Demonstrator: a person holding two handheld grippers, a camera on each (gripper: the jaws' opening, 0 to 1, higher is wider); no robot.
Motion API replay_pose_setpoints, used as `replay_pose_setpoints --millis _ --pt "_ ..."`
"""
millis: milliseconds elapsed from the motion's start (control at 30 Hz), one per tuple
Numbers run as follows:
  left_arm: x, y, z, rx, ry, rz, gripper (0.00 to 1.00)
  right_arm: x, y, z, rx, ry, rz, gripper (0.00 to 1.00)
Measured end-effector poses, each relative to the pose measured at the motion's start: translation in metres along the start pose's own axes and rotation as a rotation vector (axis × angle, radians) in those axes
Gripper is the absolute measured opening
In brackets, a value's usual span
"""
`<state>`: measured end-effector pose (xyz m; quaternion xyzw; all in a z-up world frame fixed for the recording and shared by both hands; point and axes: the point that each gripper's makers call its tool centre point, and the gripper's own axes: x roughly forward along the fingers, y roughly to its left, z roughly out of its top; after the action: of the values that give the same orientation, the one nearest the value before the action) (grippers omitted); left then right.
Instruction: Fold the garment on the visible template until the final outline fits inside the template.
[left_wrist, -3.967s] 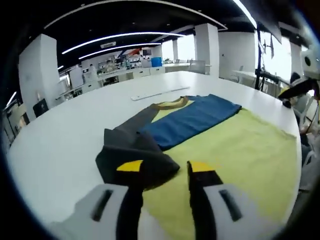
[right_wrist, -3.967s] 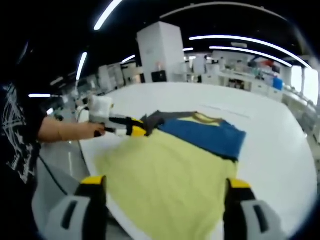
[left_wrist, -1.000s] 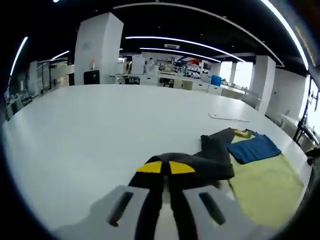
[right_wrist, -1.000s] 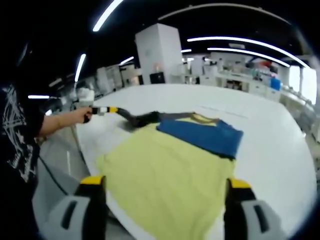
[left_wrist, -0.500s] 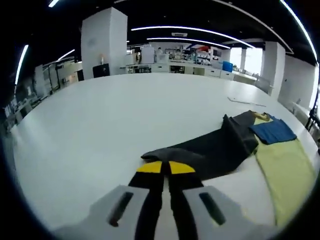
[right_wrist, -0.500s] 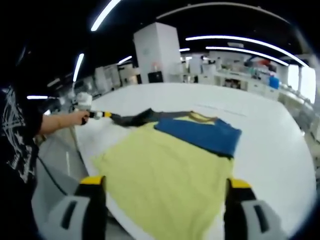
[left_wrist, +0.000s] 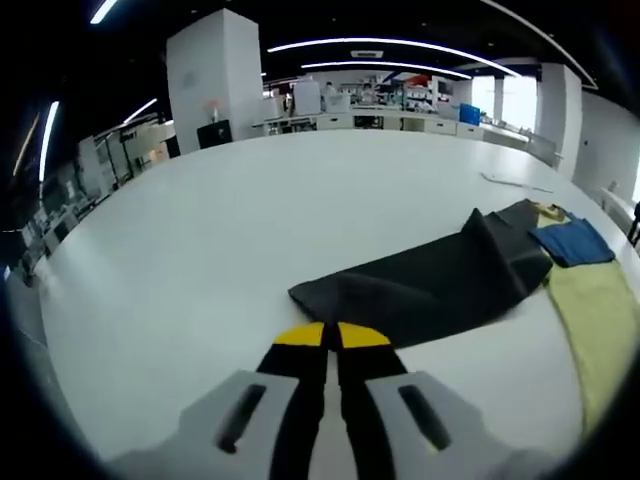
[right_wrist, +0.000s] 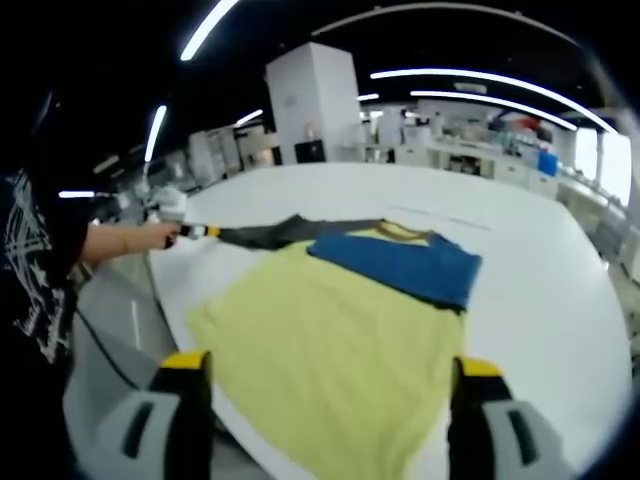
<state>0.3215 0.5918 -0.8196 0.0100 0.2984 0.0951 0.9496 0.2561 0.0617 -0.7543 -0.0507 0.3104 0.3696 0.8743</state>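
1. The table (right_wrist: 520, 250) is a broad white surface; in the right gripper view the garment (right_wrist: 330, 320) lies across its middle, running from about 9 o'clock to 5 o'clock. No separate template outline can be made out on the table.
2. The garment's yellow body is spread flat, with a blue panel (right_wrist: 400, 265) across its chest at about 1 o'clock and a collar just above it.
3. The dark sleeve (left_wrist: 420, 285) is pulled out straight to the side. In the left gripper view it lies from the centre toward 3 o'clock, where it meets the blue and yellow cloth.
4. The left gripper (left_wrist: 331, 340) has its yellow-tipped jaws pressed together at 6 o'clock, just at the sleeve's cuff end. Whether cloth is pinched between them I cannot tell; in the right gripper view it sits at 9 o'clock, at the sleeve's tip.
5. The right gripper (right_wrist: 325, 385) hangs above the hem at 6 o'clock, jaws spread wide, holding nothing.
6. Judged step: the sleeve is being straightened before folding. The next move probably calls for carrying that cuff inward across the yellow body, laying it smooth, while the right gripper steadies or takes the hem.
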Motion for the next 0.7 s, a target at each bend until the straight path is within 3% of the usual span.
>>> replay_pose_setpoints --millis 200,467,567,700 --pt "0.001 0.017 -0.007 -0.040 -0.005 0.029 0.00 0.000 0.001 0.000 -0.007 0.007 0.002 0.99" --pt "0.001 0.017 -0.006 -0.046 -0.009 0.043 0.00 -0.001 0.003 0.002 -0.016 0.010 0.002 0.99" --pt "-0.001 0.020 -0.007 -0.030 -0.009 0.058 0.07 -0.001 0.004 0.002 -0.012 0.007 0.002 0.99" --pt "-0.001 0.014 -0.003 -0.040 -0.029 0.029 0.15 -0.001 0.003 0.000 -0.011 0.011 0.001 0.99"
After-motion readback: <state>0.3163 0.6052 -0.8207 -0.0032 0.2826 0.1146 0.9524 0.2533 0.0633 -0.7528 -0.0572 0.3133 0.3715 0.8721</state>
